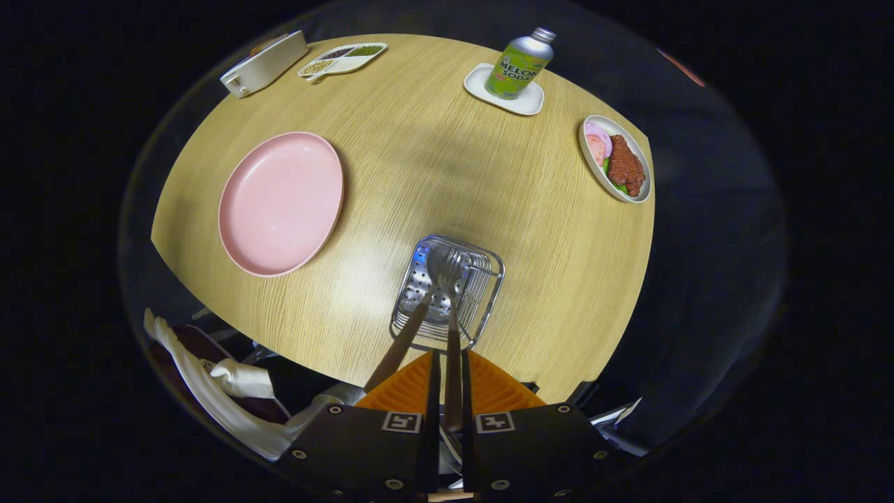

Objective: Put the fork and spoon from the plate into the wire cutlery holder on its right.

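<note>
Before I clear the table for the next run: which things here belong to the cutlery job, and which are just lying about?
Job: pink plate; wire cutlery holder; fork, held by the hand-held gripper; spoon, already standing in the holder.

Lying about: soda bottle on its coaster; food plate; divided snack dish; white box.

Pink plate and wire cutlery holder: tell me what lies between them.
Nothing: in the gripper view only bare wooden table separates the pink plate from the wire cutlery holder.
</note>
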